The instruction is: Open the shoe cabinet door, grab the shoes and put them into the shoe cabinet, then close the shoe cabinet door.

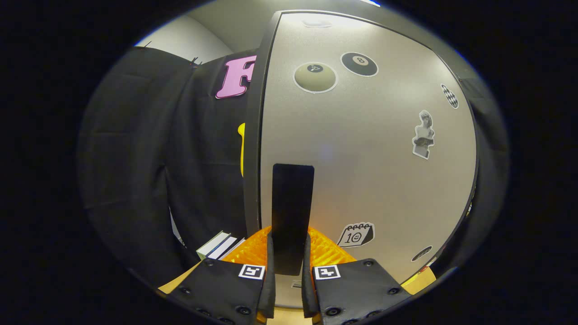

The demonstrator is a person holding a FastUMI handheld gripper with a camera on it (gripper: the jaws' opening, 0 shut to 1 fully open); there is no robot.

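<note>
The shoe cabinet door (361, 149) is a pale grey panel with several stickers, standing right in front of me and set in a dark frame. A flat black upright handle (292, 203) sticks out from the door near its left edge. My gripper (289, 259) has both fingers pressed on the lower part of that handle, one on each side. No shoes are in sight.
Black cloth (149, 171) hangs to the left of the cabinet. A few white books or boards (219, 246) lie low on the left beside the cabinet. A tan surface (420, 282) shows under the door's lower right corner.
</note>
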